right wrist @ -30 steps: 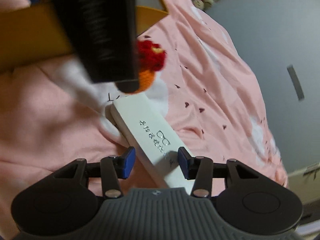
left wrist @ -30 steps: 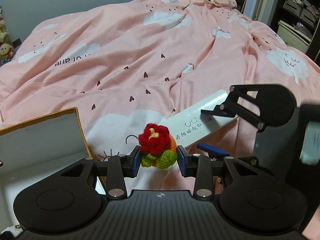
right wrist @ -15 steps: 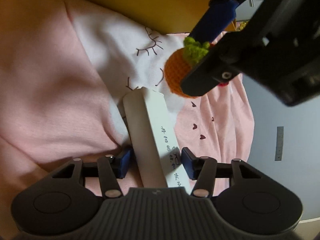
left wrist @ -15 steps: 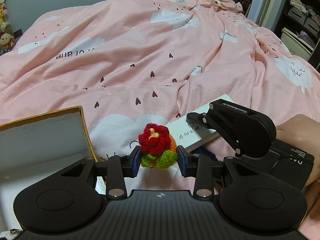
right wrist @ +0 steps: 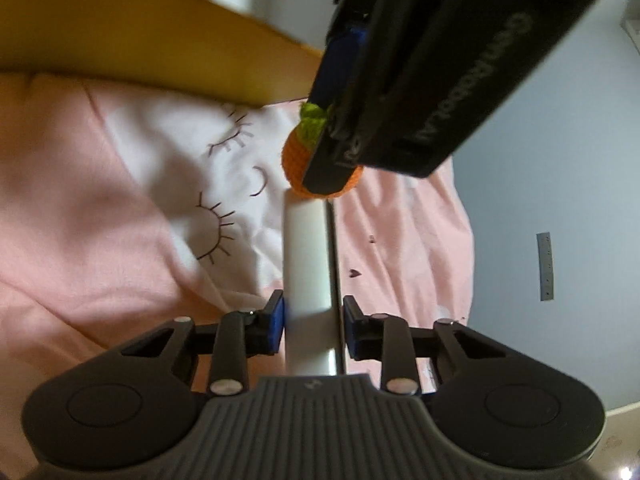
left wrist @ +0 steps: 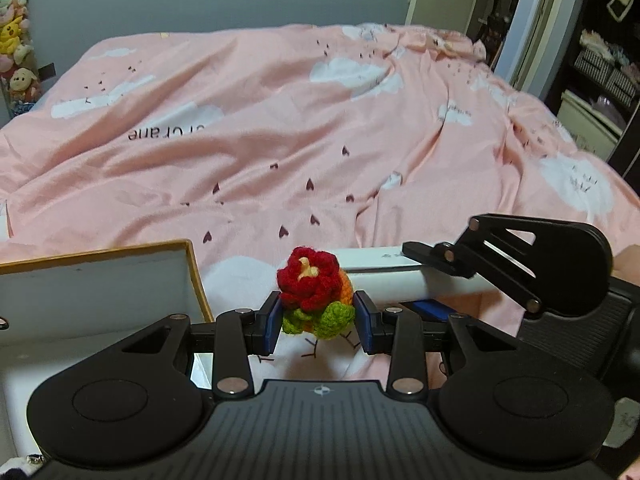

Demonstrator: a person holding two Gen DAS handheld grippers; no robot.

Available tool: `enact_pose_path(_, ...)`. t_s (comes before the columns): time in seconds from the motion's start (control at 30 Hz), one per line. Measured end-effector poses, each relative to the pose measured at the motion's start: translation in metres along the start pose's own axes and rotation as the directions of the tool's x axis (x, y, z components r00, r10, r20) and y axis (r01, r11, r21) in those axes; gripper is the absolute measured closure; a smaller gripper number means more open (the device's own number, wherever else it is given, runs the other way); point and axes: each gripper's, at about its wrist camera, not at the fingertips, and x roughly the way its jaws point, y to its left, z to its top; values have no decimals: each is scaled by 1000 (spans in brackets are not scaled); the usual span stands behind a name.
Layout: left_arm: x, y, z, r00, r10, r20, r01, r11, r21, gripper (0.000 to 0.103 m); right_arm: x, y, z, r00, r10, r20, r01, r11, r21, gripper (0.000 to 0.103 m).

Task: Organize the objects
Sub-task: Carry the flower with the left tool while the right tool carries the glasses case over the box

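Closing since the earlier frame, the right gripper [right wrist: 313,328] now straddles the long white rectangular box [right wrist: 306,264], its 2 jaws narrowing toward it, not yet clamped. Left gripper [left wrist: 316,326] grips the red, orange and green crocheted flower [left wrist: 314,292] above the pink cloud-print duvet [left wrist: 280,140], beside the yellow-rimmed cardboard box [left wrist: 96,280].

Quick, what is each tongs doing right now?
Left tongs: shut on the crochet flower.
Right tongs: closing around the long white box, pads nearly touching it.
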Motion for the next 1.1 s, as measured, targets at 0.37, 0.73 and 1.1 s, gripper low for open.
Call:
enact_pose_path(0.37,-49,-2,4,994,-25,108,27,999,-20,61,-55,-8,1,995,-99,7,99,994,38,73)
enact_pose_path(0.73,-111,19,0,979,-26,203,41,997,-70,61,-92,-28,30,981,-180,78,178,984,30,73)
enact_pose_path(1.1,-165,78,-6,975,8,222,17,994,-108,61,-120,-35,84,962,-198,189,207,978,-27,73)
